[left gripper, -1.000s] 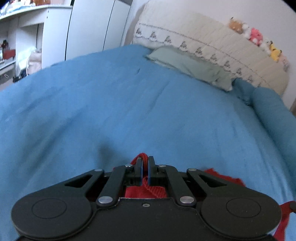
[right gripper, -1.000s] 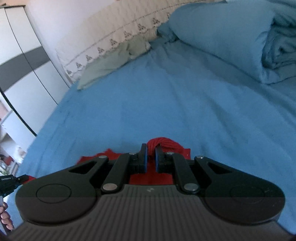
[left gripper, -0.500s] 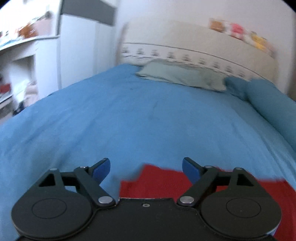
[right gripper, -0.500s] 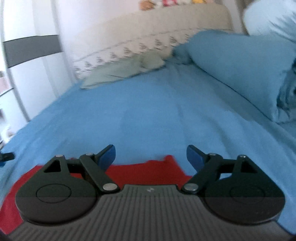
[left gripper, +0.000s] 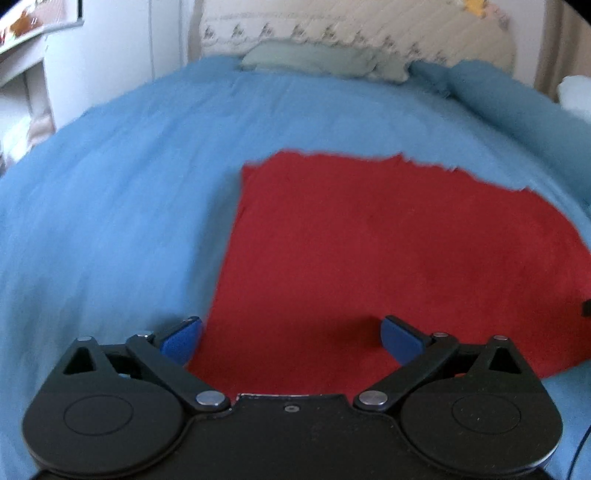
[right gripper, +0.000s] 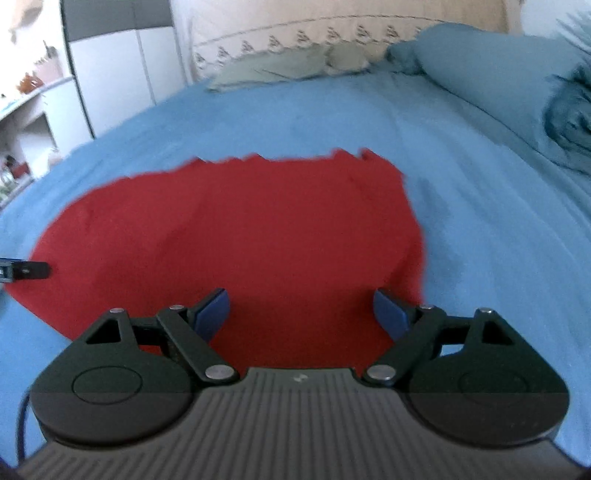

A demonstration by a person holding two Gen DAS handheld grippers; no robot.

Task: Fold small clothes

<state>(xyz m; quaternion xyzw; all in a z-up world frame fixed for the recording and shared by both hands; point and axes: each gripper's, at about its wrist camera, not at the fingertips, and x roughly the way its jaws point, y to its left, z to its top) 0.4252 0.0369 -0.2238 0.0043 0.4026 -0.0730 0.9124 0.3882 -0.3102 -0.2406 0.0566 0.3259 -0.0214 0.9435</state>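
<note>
A flat red garment of soft, matte cloth (left gripper: 388, 251) lies spread on the blue bedsheet (left gripper: 122, 192), which is lightly creased and covers a wide bed. From the left wrist view its left edge runs straight, while the far edge looks ragged through blur. A pale green pillow (left gripper: 317, 61) rests at the head of the bed against a cream quilted headboard with a stitched border (left gripper: 369, 29). A rolled blue duvet (right gripper: 517, 74), thick and bunched, lies along the right side of the bed.

The left tool (left gripper: 291, 332), black with blue pads, has its jaws still spreading and already wide apart. They hover above the near left corner of the red garment, and nothing is gripped; the left pad sits over the sheet just beside the cloth's edge.

The right tool (right gripper: 301, 308) stands spread wide too, empty, above the near right part of the garment. In its view the left tool's tip shows at the cloth's left edge.
</note>
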